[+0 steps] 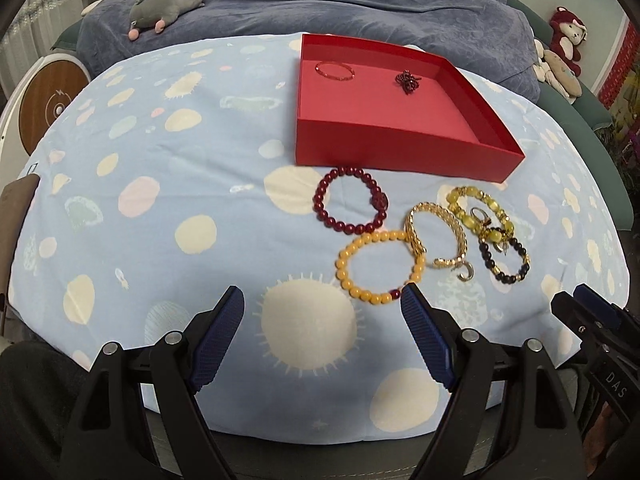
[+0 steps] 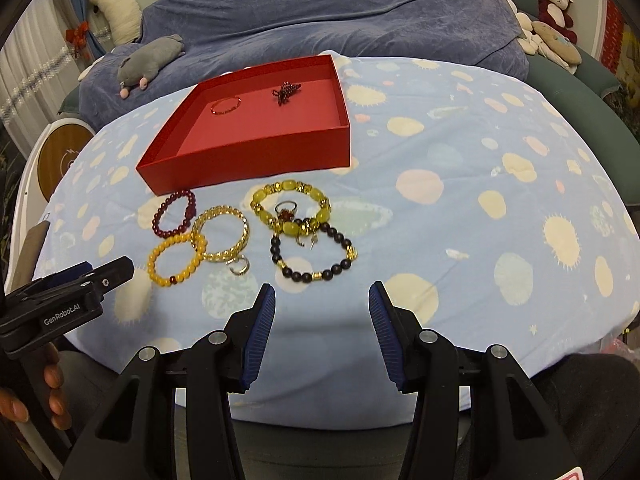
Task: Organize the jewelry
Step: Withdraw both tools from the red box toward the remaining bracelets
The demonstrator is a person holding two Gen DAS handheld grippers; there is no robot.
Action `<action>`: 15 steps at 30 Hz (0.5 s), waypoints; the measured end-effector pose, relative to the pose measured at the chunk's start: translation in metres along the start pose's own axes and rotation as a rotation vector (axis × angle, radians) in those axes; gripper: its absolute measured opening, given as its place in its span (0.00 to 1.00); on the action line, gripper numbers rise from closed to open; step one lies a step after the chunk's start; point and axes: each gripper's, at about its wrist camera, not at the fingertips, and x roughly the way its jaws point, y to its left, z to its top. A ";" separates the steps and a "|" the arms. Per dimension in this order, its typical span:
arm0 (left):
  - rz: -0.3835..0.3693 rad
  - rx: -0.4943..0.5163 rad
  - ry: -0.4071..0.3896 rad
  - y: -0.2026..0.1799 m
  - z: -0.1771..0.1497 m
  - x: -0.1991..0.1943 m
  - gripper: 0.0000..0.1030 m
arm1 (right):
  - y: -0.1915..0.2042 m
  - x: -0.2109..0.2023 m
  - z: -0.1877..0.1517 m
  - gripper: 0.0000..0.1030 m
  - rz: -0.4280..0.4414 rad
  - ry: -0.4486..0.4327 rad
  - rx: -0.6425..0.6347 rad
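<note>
Nearest, the left gripper [image 1: 322,292] has its jaws wide apart over the spotted blue cloth [image 1: 160,208], nothing between them. The right gripper [image 2: 322,290] has its jaws partly apart, also empty. A hand [image 2: 24,396] holds the left tool's handle at 8 o'clock in the right wrist view.

Beyond the fingertips lie 5 bracelets in a loose cluster: an orange bead bracelet [image 1: 380,268], overlapped by a gold chain bracelet [image 1: 436,236]; a black bead bracelet [image 2: 316,256]; a yellow-green bead bracelet [image 2: 292,208] with a ring [image 2: 286,208] inside it; and a dark red bead bracelet [image 1: 352,200] at 12 o'clock of the orange one.

Farther, a red tray [image 1: 400,156] holds 2 pieces: a thin red bangle [image 1: 335,71] and a dark chain bundle [image 1: 407,80].

Farthest, a grey plush toy [image 1: 168,6] rests on a blue blanket [image 1: 360,4].
</note>
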 end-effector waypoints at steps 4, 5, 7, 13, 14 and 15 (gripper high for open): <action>0.011 0.020 0.012 -0.006 -0.005 0.007 0.74 | 0.003 0.002 -0.004 0.47 -0.004 0.000 -0.011; 0.016 0.020 0.011 -0.007 -0.005 0.009 0.74 | 0.003 0.002 -0.003 0.47 -0.001 -0.002 -0.010; 0.025 0.020 0.012 -0.007 -0.001 0.014 0.72 | 0.004 0.004 -0.003 0.47 0.000 0.003 -0.009; 0.050 0.044 0.042 -0.011 0.011 0.037 0.60 | 0.005 0.010 -0.002 0.47 0.011 0.023 -0.002; 0.053 0.044 0.050 -0.012 0.012 0.042 0.59 | 0.006 0.011 -0.001 0.47 0.014 0.026 -0.002; 0.062 0.048 0.048 -0.012 0.012 0.044 0.58 | 0.007 0.012 0.000 0.47 0.020 0.029 -0.001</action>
